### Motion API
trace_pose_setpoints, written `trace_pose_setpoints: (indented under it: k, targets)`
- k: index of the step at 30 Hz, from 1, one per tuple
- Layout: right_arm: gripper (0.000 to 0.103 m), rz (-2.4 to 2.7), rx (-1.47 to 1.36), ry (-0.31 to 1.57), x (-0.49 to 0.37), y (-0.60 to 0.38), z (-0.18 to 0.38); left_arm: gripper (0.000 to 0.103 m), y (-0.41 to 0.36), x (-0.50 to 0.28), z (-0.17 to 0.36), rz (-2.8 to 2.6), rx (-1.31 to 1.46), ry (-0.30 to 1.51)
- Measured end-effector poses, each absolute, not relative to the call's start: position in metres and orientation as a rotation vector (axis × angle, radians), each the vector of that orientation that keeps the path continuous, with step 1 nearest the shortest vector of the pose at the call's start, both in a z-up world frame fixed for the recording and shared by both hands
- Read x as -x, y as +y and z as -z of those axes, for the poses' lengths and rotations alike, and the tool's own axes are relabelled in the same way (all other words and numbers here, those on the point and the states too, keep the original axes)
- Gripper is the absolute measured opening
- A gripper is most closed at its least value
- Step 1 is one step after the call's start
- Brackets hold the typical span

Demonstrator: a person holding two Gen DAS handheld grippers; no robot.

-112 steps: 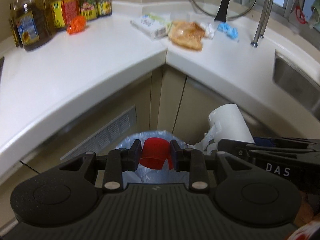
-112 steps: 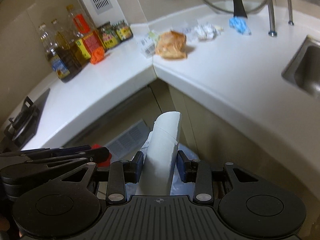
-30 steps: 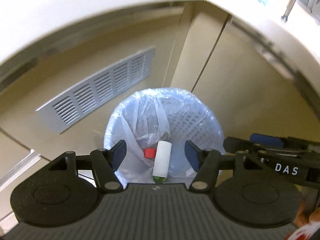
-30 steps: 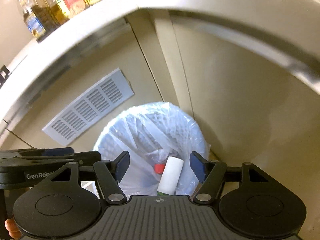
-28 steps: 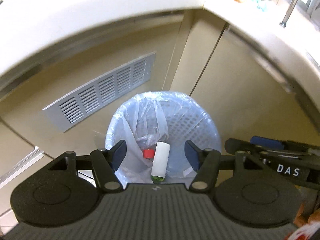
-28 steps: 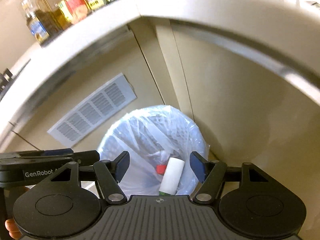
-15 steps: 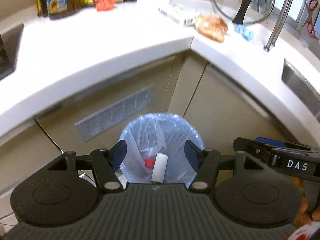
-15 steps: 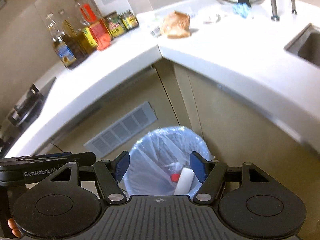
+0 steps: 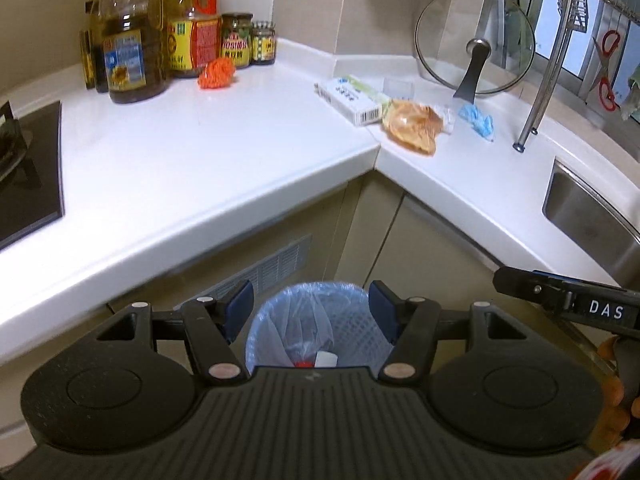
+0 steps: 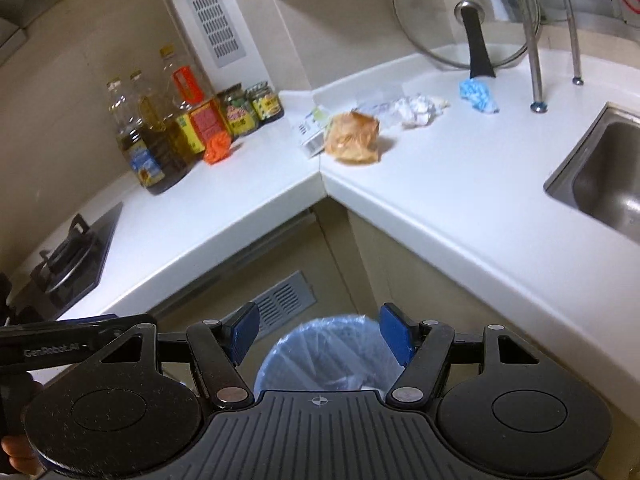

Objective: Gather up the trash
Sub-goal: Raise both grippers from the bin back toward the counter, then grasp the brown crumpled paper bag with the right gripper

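Both grippers hang empty with jaws apart over the blue-lined mesh bin: the left gripper and the right gripper. Between drops, I'd say. Next comes a reach up to the white countertop for the orange crumpled wrapper, blue wad and white paper ball.

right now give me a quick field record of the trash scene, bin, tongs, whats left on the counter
bin: round blue mesh bin with clear plastic liner, on the floor below the counter corner
in bin: red cap, white paper tube
left tongs: open, empty
right tongs: open, empty
left on white counter: crumpled orange wrapper, yellow-brown plastic bag, white paper wad, crumpled blue scrap
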State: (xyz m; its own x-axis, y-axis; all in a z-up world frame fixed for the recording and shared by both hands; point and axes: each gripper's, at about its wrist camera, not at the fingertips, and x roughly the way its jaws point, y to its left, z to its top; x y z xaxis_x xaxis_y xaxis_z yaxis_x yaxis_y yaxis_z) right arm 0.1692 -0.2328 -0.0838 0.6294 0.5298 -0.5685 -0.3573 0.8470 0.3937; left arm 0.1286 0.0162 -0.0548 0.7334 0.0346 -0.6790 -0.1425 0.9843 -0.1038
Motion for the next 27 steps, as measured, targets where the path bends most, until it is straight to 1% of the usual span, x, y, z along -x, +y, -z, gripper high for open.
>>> trace_pose_setpoints:
  k: [11,27]
  targets:
    - [0.067,-0.419,-0.279,0.667,-0.213,-0.223,0.069,0.060,0.053,-0.183,0.030,-0.051,0.094,0.697]
    - [0.067,-0.291,-0.253,0.644,-0.320,-0.179,0.071,0.060,0.121,-0.270,0.016,-0.014,0.060,0.667]
